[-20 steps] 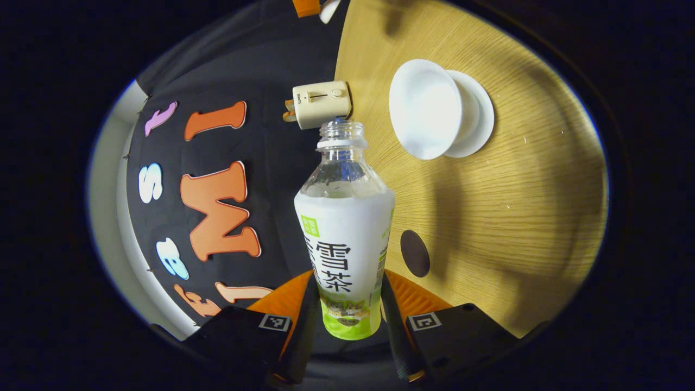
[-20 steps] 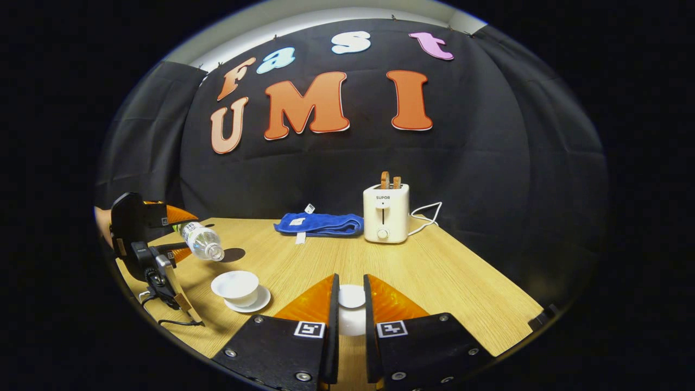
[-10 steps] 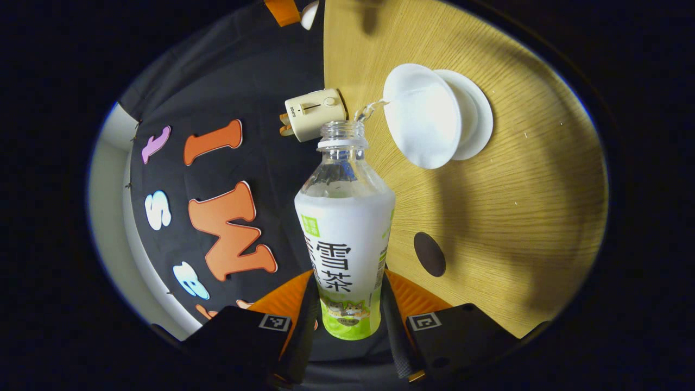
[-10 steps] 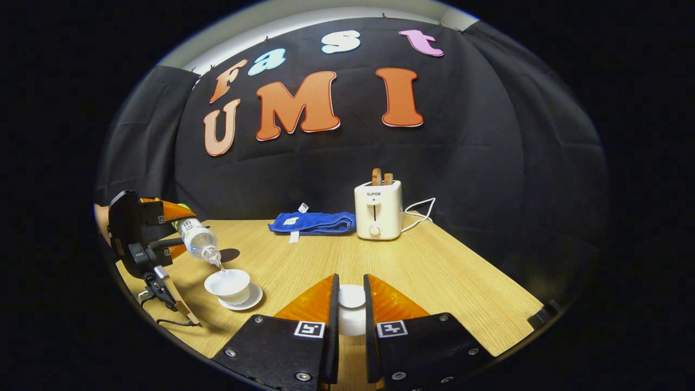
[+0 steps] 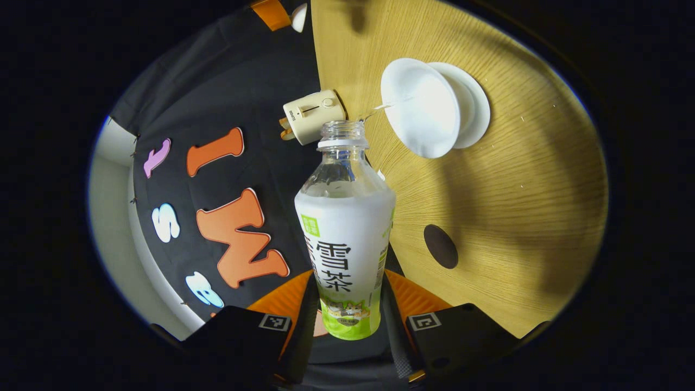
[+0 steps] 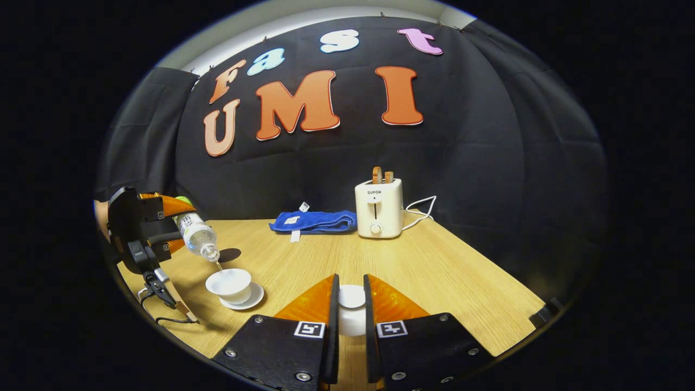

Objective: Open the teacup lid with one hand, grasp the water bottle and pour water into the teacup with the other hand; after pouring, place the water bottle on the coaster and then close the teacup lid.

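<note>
Pouring into the teacup (image 5: pixel 421 108), the water bottle (image 5: pixel 345 233) sits clamped between left tongs (image 5: pixel 347 309); right tongs (image 6: pixel 351 309) apparently grip the lid (image 6: pixel 351 297).

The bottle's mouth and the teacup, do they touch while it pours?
Apart. In the right gripper view the bottle hangs tilted above the teacup, with a thin stream of water crossing the open gap between its mouth and the rim.
</note>
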Motion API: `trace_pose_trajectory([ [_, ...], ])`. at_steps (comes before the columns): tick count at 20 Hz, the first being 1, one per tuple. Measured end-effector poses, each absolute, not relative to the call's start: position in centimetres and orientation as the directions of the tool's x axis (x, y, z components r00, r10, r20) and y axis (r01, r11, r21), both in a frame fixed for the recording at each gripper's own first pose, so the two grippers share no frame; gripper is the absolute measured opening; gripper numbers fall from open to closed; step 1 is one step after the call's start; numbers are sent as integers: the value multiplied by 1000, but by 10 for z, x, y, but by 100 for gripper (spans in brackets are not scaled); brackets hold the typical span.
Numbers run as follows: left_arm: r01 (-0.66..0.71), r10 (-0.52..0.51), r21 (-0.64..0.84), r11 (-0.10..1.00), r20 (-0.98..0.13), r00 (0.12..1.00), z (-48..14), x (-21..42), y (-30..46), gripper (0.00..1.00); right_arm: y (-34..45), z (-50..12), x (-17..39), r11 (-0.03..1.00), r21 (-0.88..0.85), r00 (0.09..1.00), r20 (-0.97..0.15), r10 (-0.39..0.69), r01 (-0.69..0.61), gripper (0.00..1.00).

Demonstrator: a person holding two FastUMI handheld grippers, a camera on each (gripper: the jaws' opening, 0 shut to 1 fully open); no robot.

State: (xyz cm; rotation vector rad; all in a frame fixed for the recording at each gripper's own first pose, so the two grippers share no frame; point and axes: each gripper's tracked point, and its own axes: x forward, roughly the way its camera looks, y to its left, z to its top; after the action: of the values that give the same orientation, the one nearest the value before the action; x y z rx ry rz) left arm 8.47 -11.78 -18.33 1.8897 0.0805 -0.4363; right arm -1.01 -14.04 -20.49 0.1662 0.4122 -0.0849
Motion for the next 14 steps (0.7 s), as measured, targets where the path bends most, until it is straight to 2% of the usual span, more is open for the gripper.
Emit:
trace_pose_trajectory([
  [1, 257, -157, 892, -371, -333, 930, -180, 84, -120, 61, -140, -206, -9, 984, 138, 913, -405, -51, 116, 20],
  [4, 232, -158, 883, -408, -319, 934, -175, 88, -119, 64, -139, -202, -11, 984, 139, 915, -402, -46, 110, 20],
  [14, 126, -202, 837, -533, -270, 941, -153, 84, -131, 63, -140, -200, -13, 985, 135, 920, -390, -44, 104, 20],
])
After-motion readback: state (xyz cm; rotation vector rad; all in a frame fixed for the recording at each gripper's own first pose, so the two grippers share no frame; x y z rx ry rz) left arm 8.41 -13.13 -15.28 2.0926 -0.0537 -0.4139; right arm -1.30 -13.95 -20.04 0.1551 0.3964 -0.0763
